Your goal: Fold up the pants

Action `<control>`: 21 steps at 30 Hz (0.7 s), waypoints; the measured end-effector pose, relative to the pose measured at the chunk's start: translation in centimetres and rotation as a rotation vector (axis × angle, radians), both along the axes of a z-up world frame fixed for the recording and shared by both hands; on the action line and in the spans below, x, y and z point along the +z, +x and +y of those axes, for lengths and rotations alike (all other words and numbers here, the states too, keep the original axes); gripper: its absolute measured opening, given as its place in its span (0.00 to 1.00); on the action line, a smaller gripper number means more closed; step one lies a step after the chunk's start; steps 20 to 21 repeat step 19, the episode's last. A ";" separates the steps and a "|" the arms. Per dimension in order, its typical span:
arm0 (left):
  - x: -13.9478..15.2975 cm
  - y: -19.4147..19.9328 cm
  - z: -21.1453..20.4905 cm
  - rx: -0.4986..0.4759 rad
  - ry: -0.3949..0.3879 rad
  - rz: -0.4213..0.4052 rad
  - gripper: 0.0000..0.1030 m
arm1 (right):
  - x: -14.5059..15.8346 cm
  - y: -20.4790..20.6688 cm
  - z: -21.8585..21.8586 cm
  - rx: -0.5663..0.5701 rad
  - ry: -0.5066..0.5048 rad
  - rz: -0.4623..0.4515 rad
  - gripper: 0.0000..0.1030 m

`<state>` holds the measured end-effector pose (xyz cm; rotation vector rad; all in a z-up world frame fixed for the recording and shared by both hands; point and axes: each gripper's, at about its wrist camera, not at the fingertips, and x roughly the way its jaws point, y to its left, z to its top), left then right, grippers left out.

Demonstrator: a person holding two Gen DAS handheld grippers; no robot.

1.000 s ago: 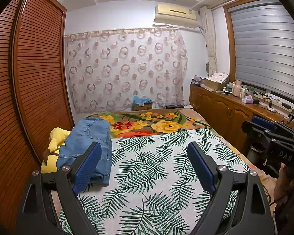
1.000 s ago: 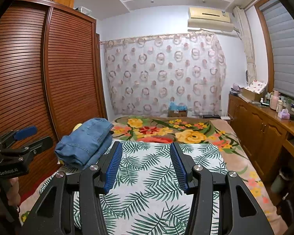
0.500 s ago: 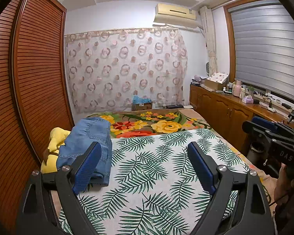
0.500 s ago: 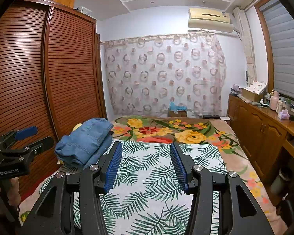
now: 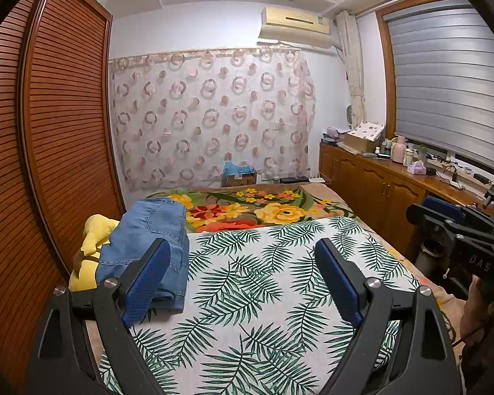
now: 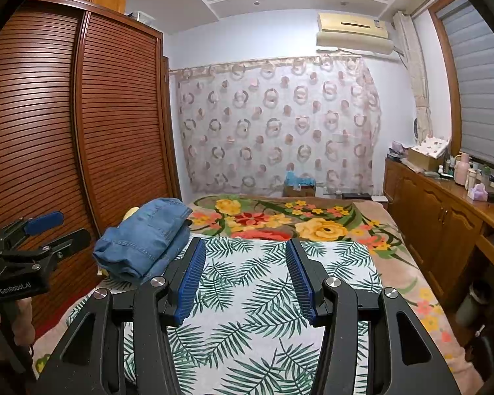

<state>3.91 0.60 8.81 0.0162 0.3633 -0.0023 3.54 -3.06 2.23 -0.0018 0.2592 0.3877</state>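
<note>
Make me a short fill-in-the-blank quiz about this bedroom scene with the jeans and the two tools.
1. The folded jeans lie on the bed's ____ side, nearest the wardrobe.
2. Both the left tool and the right tool are ____ and hold nothing.
3. The bedspread under the tools shows green ____.
4. Beside the jeans lies a ____ plush toy.

Missing words: left; open; leaves; yellow

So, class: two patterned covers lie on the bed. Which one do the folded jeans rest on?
The white palm-leaf cover, nearer the cameras. The folded jeans sit at its left edge; the flowered blanket lies farther back, towards the curtain.
</note>
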 end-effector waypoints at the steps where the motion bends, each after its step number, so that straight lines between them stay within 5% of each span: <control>1: 0.0 0.0 0.0 -0.001 -0.001 0.000 0.87 | 0.0 0.0 0.0 -0.001 0.000 -0.001 0.51; 21: 0.0 0.0 0.1 -0.001 0.000 0.000 0.87 | 0.0 0.2 -0.1 -0.002 0.000 0.000 0.51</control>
